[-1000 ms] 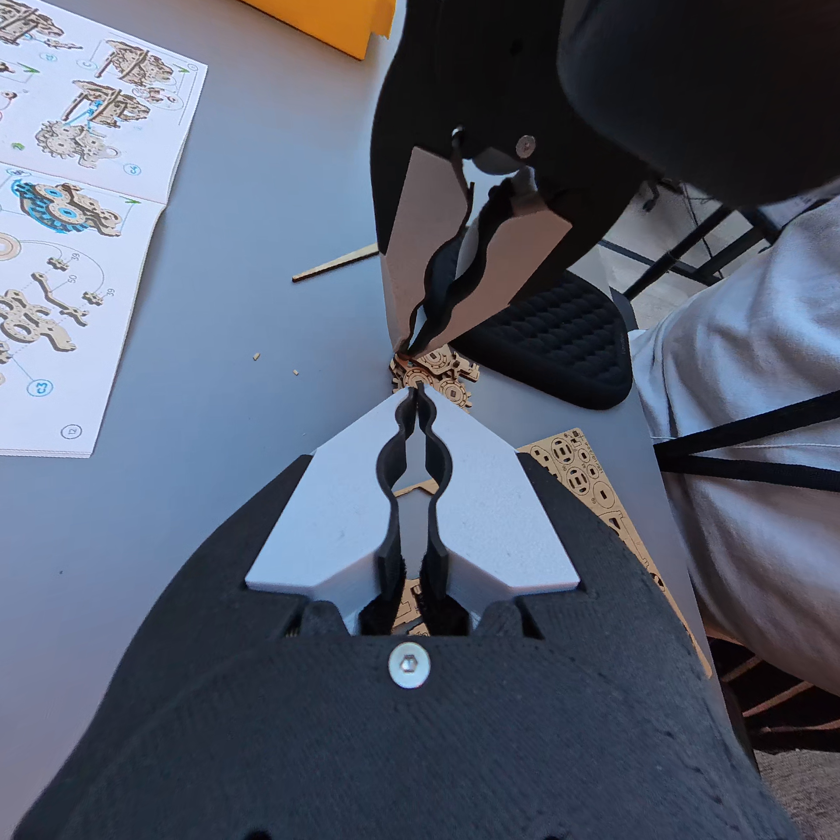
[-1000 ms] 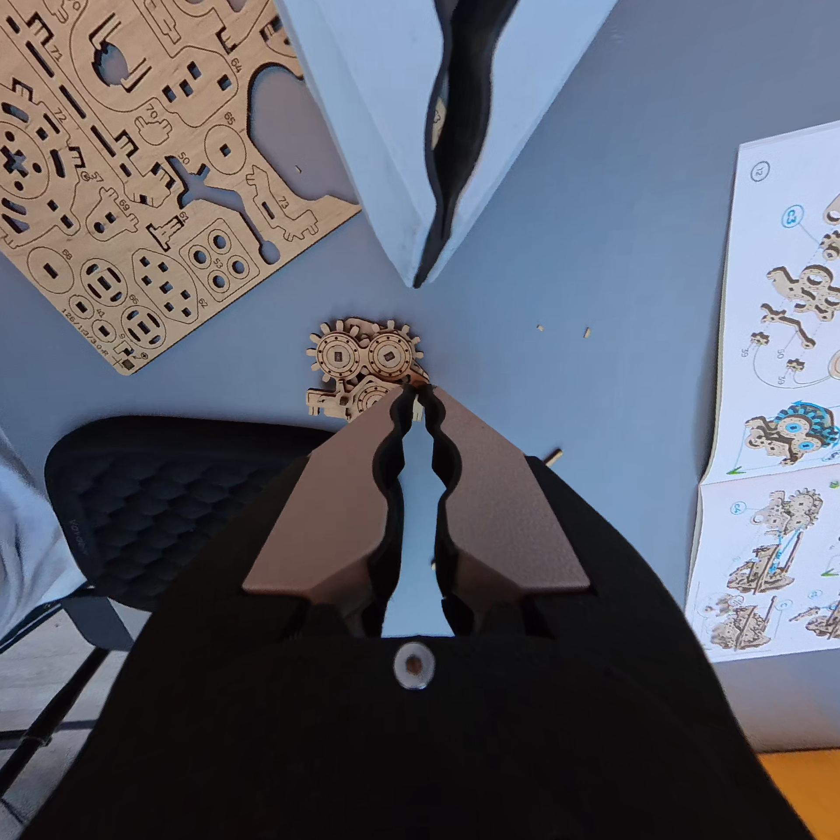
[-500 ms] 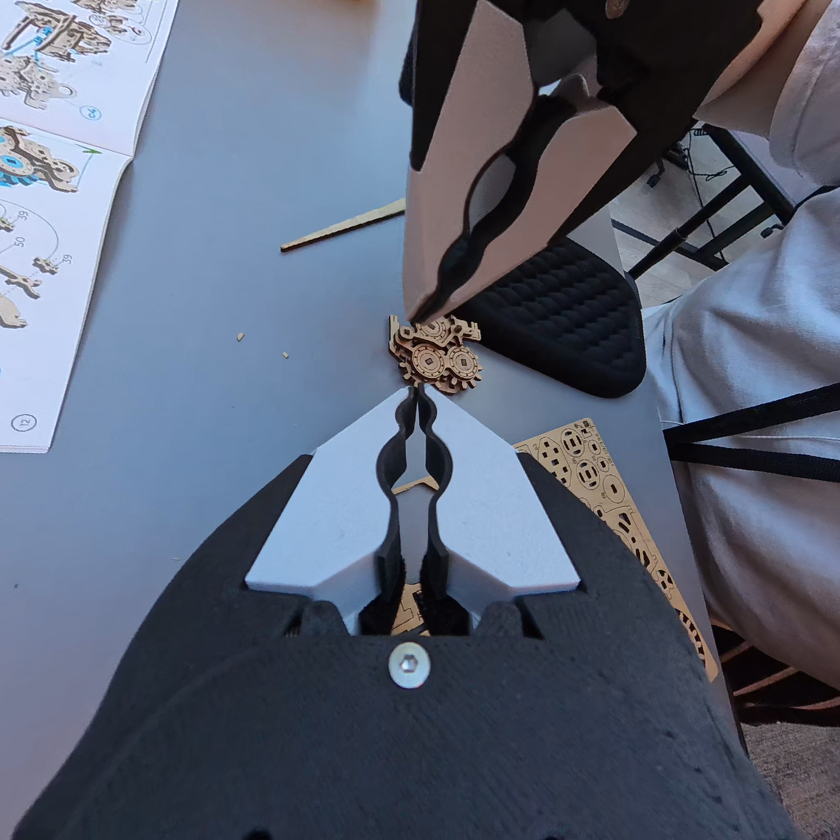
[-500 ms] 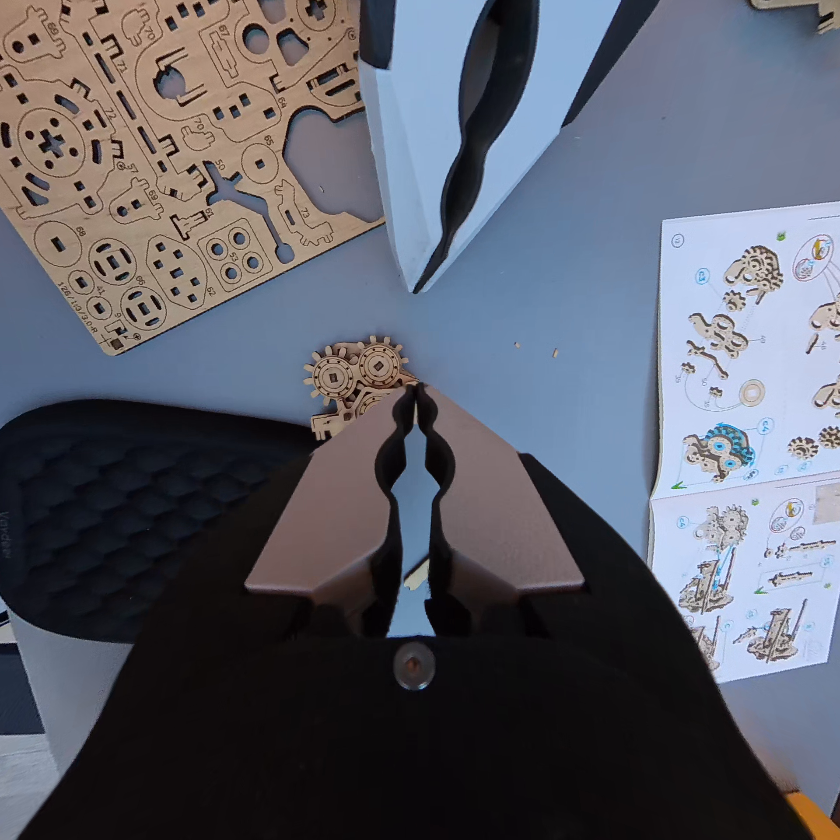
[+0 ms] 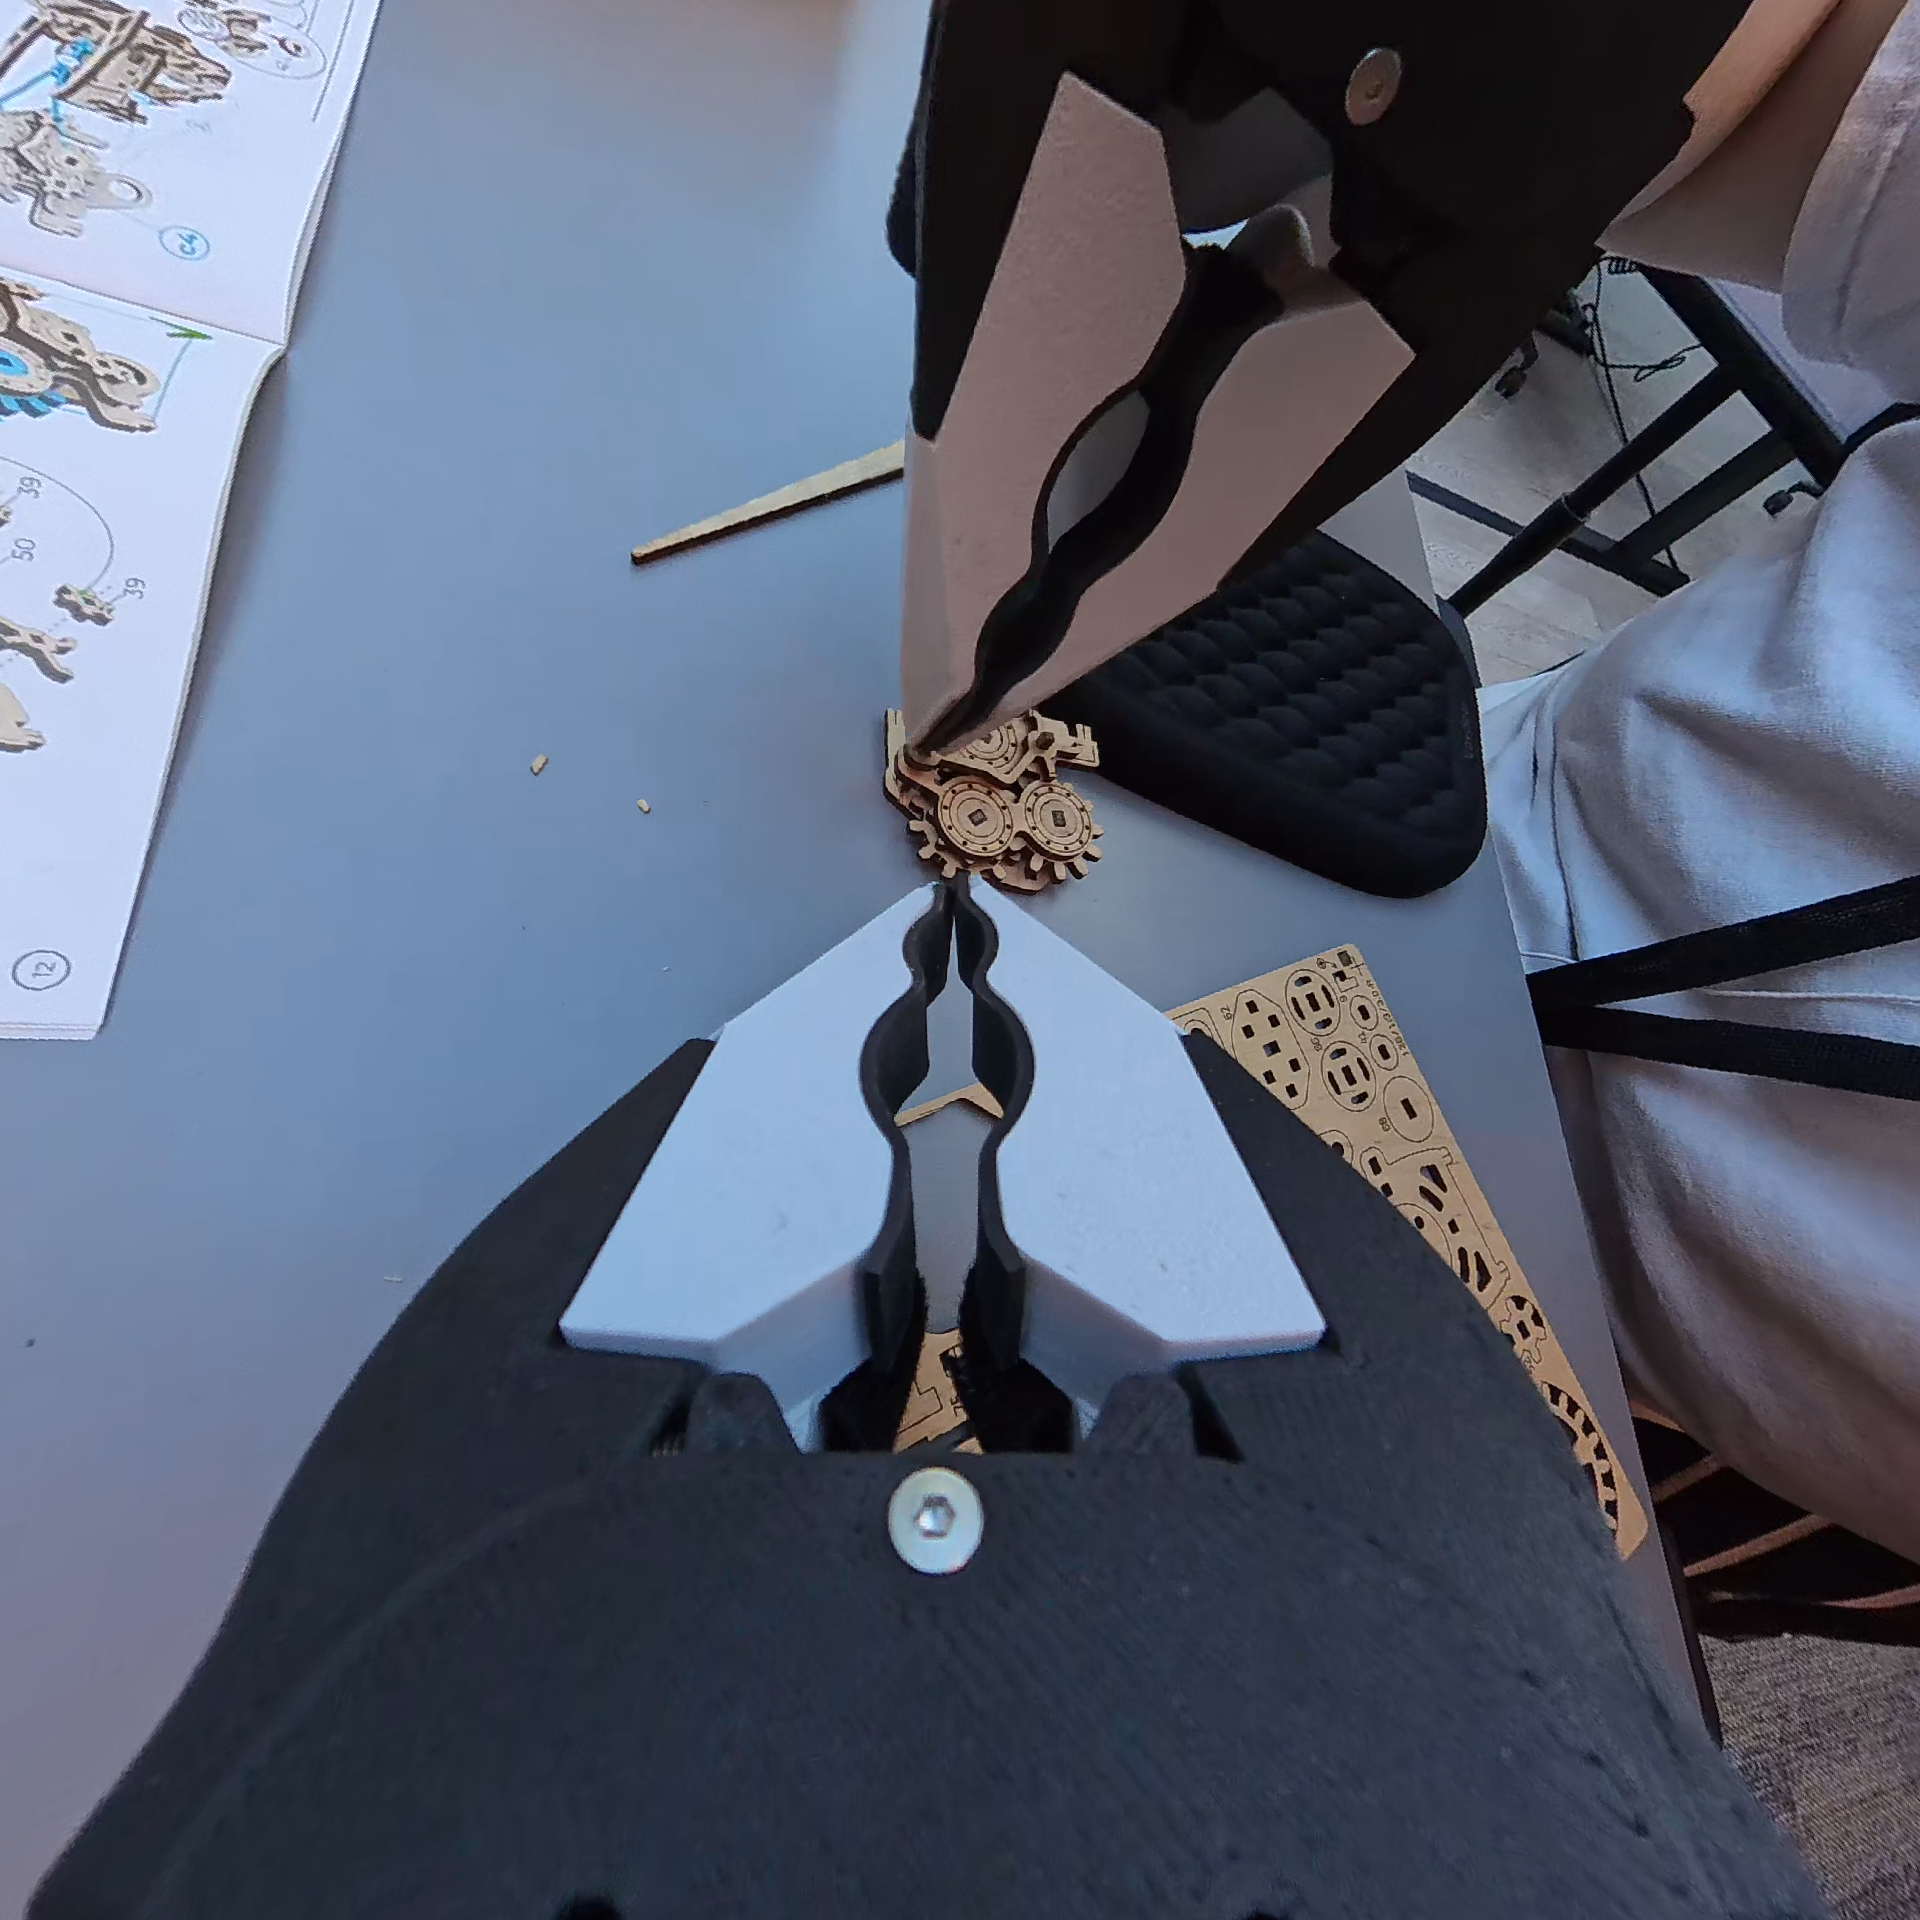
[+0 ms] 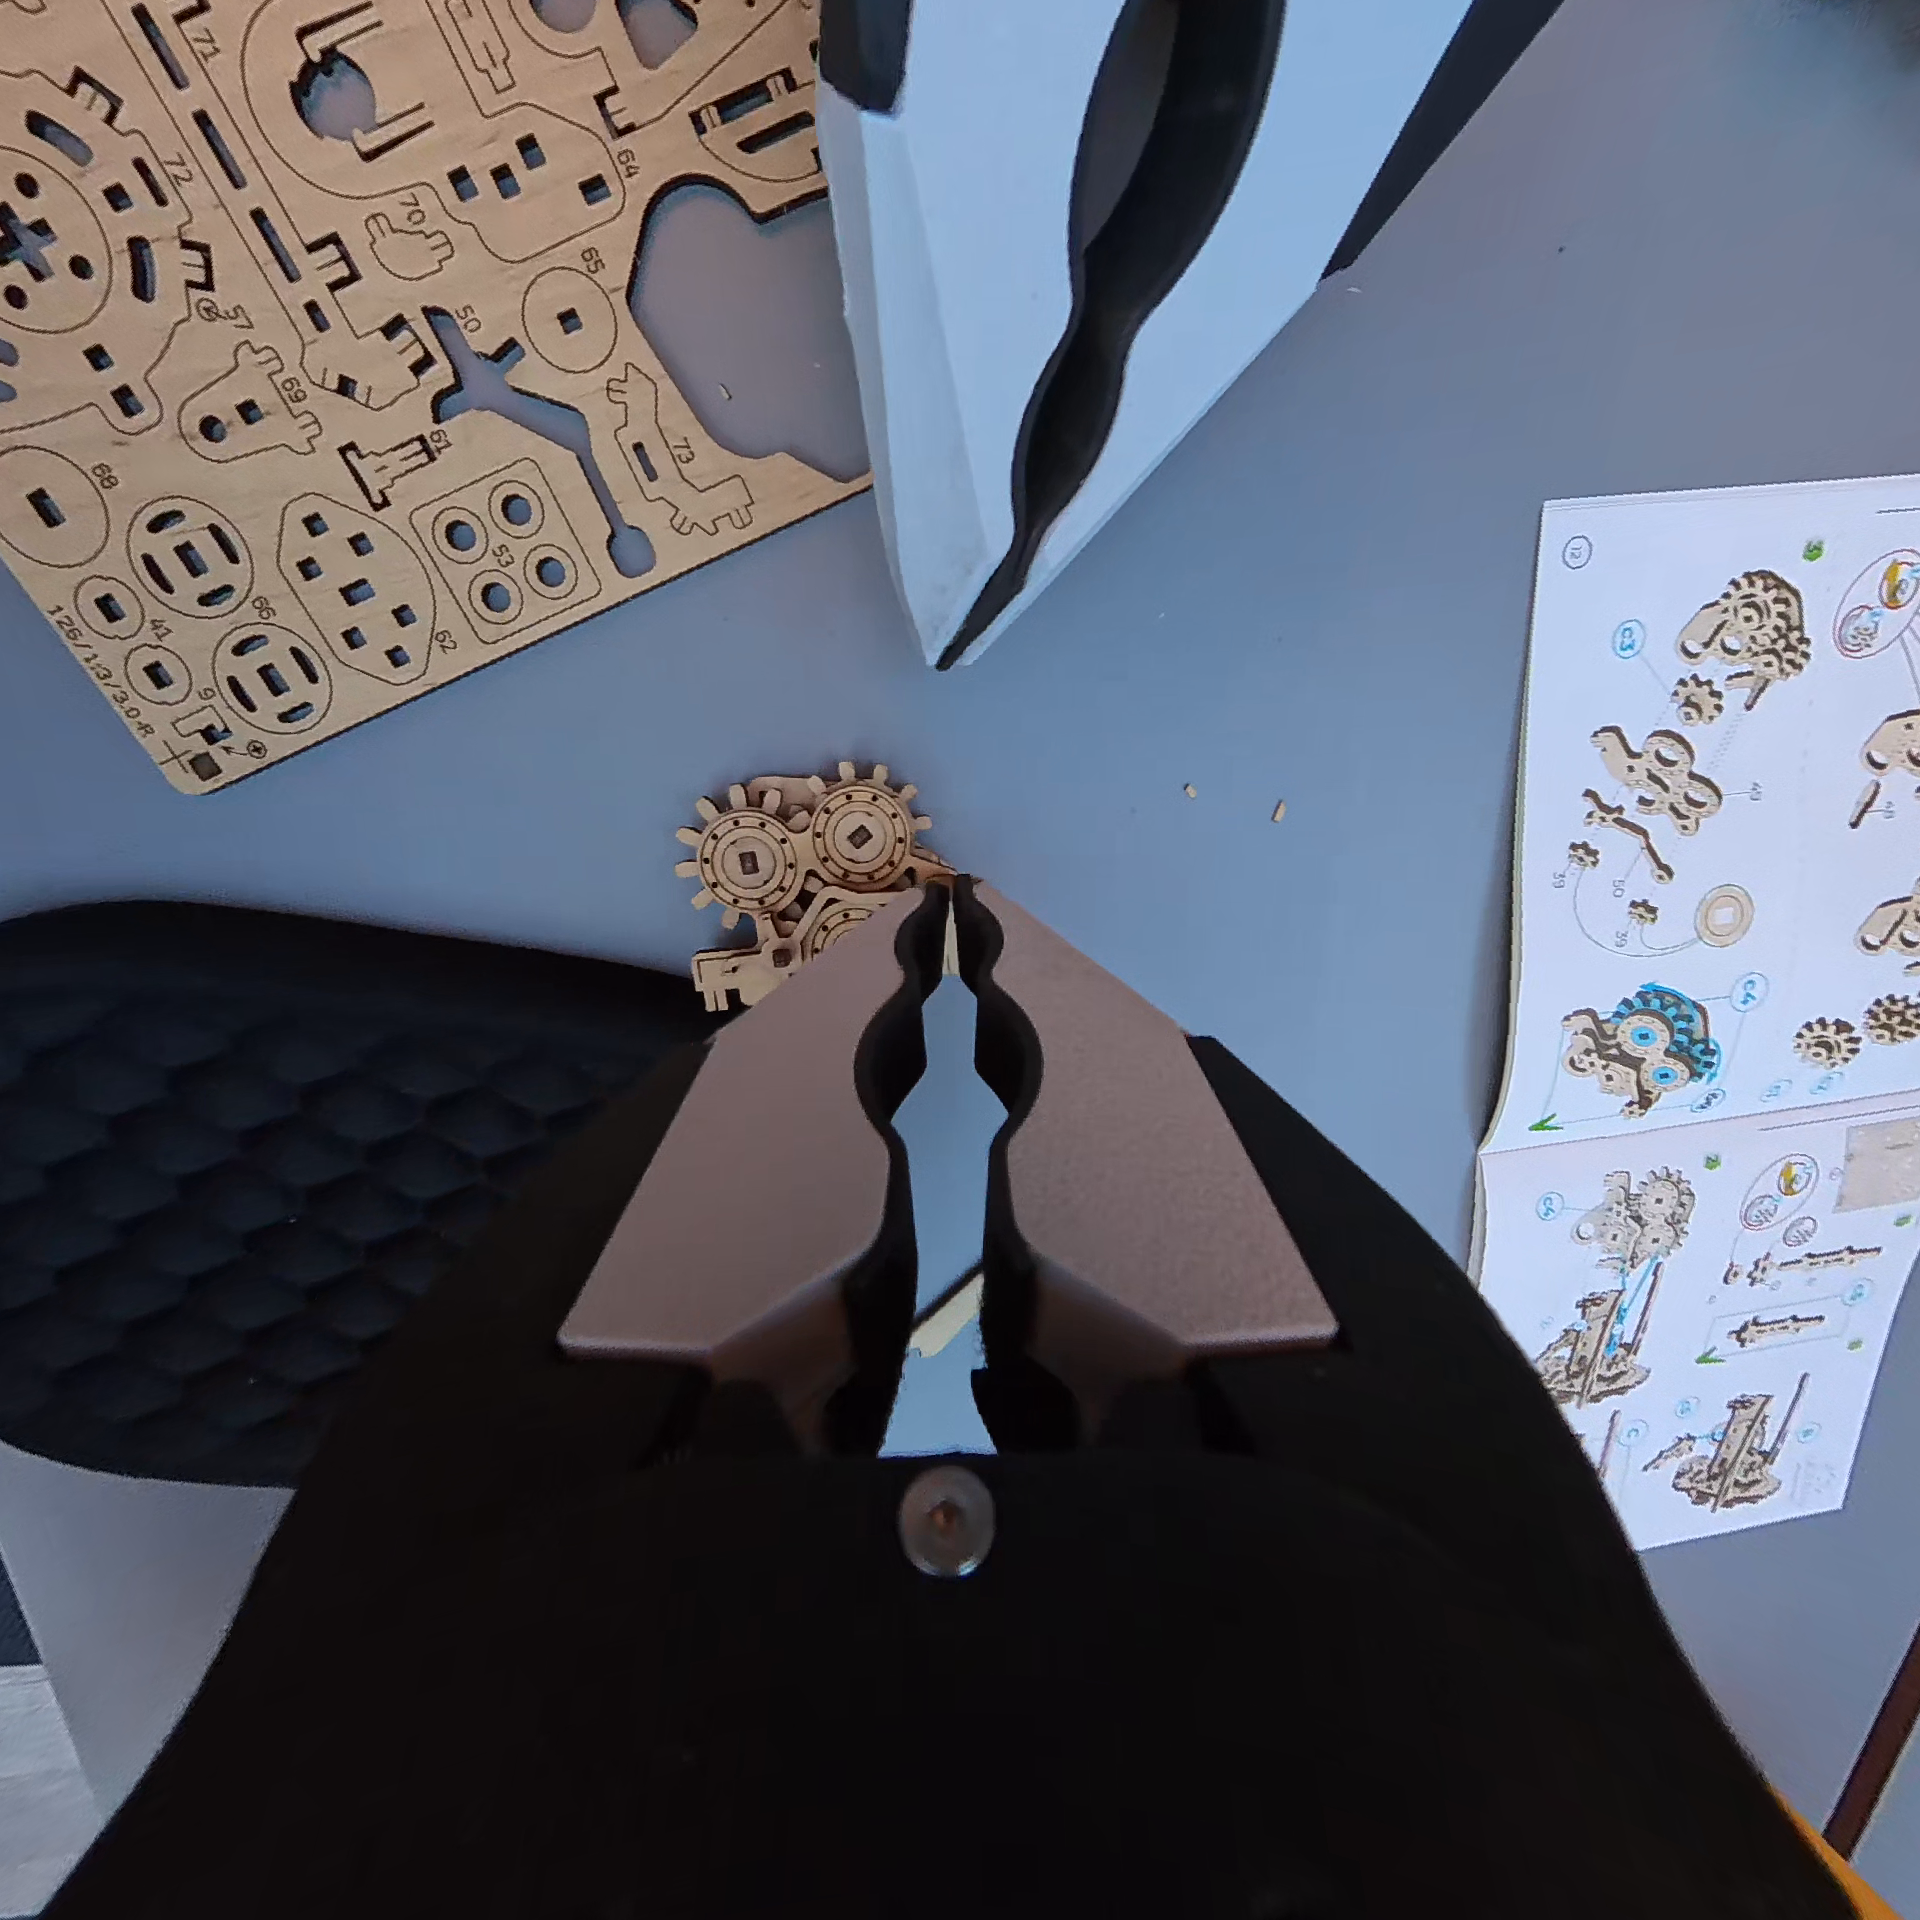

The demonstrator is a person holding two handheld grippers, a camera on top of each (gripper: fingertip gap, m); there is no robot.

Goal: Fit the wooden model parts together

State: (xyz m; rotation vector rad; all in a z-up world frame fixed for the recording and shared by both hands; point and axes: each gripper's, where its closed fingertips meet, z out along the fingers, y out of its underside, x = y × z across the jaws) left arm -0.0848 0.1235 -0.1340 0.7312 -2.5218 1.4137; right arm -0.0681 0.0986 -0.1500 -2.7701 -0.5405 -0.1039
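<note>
A small wooden gear assembly point(image 5: 995, 812) with two toothed wheels lies on the grey table point(image 5: 520, 935) near its edge. It also shows in the right wrist view point(image 6: 800, 857). My right gripper point(image 6: 951, 885), with brown fingers, is shut, and a thin edge of the assembly sits between its tips. In the left wrist view the right gripper point(image 5: 920, 740) comes down from above onto the assembly's far side. My left gripper point(image 5: 951, 889), with white fingers, is shut and empty, its tips just short of the assembly. It also shows in the right wrist view point(image 6: 940, 660).
A laser-cut wooden part sheet point(image 6: 312, 364) lies beside the left gripper, also seen in the left wrist view point(image 5: 1403, 1143). An open instruction booklet point(image 6: 1714, 935) lies on the other side. A thin wooden stick point(image 5: 769, 509) lies beyond. A black chair seat point(image 5: 1299, 727) sits past the table edge. My right fingertips sit around 4 cm from my left ones.
The right gripper swung more upright over the assembly and its tips stay at its edge. The left gripper drew back slightly. The assembly stays in place.
</note>
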